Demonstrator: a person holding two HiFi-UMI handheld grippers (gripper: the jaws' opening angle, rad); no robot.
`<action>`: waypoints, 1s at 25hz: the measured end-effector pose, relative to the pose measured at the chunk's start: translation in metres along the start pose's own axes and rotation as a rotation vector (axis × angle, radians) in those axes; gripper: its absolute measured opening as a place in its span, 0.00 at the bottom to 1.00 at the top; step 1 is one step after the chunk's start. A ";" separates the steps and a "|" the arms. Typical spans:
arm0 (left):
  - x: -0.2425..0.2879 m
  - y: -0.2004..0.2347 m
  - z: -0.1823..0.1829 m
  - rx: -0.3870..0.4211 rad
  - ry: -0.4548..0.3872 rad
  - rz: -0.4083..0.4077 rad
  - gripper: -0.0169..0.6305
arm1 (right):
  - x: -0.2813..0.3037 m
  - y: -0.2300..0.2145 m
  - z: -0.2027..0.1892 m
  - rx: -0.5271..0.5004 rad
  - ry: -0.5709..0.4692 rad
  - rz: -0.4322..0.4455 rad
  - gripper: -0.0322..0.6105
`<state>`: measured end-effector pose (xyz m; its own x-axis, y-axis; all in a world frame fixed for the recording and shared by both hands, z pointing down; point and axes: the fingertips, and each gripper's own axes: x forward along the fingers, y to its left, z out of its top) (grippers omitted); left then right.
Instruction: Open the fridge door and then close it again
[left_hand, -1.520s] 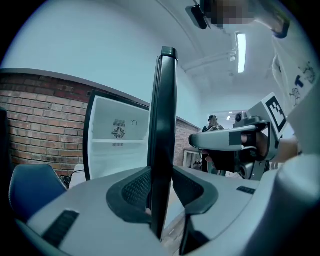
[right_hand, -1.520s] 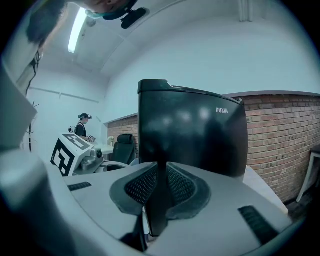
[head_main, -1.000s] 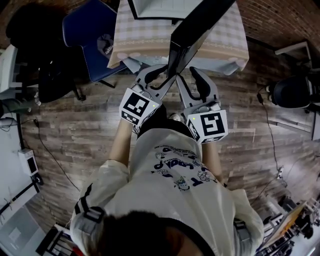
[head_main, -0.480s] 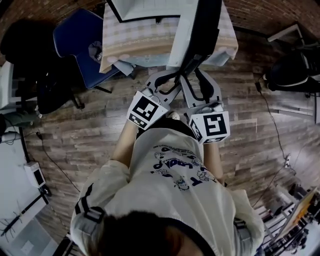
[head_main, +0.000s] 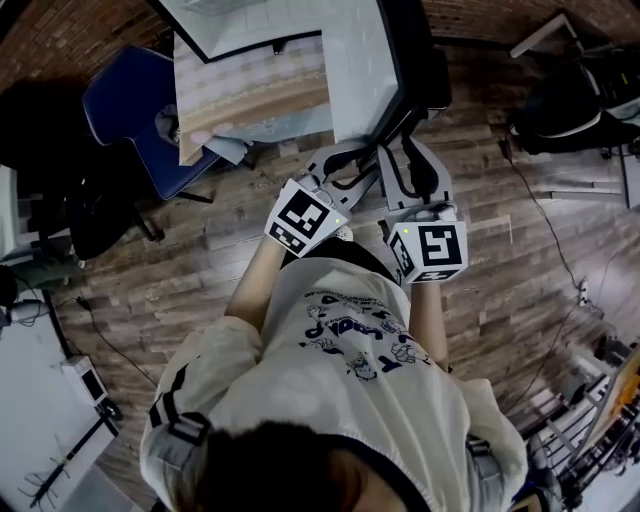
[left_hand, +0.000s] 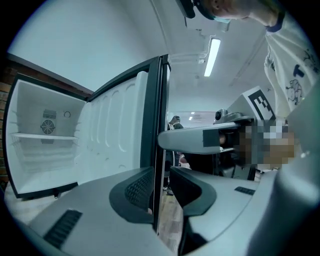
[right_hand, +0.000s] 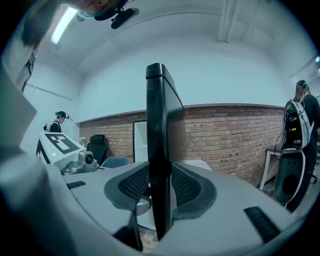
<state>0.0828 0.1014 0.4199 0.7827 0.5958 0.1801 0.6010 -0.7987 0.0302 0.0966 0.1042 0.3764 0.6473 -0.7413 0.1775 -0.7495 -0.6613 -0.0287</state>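
Fridge door (head_main: 362, 70): wide open, roughly square to the cabinet, with its free edge between both grippers.
Just changed: a second ago the head view showed mostly the door's dark edge. It now shows the white inner face, and both grippers have travelled with the door.
Meaning: the opening half looks done or nearly so; the swing back shut is not yet done.
Right gripper (right_hand: 160, 187): the fingers have just closed a little and clench the thick dark edge, both pads on it.
Left gripper (left_hand: 160, 187): the fingers have just been closing and straddle the edge. One pad touches and a sliver shows beside the other, so the hold looks loose.
Fridge (left_hand: 45, 145): white interior, one shelf showing.
Table (head_main: 260, 90): checked cloth, under the fridge.
Blue chair (head_main: 125, 105): beside the table.
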 end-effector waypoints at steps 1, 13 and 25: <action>0.006 -0.004 0.002 -0.002 -0.003 -0.012 0.19 | -0.004 -0.007 0.000 0.002 -0.003 -0.013 0.27; 0.058 -0.028 0.016 -0.002 -0.023 -0.084 0.19 | -0.024 -0.075 -0.001 0.021 -0.028 -0.101 0.25; 0.081 -0.019 0.015 -0.019 -0.013 -0.101 0.19 | -0.027 -0.140 -0.001 0.049 -0.038 -0.169 0.24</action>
<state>0.1374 0.1657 0.4196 0.7203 0.6744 0.1626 0.6739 -0.7358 0.0667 0.1843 0.2167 0.3769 0.7687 -0.6225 0.1469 -0.6228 -0.7808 -0.0497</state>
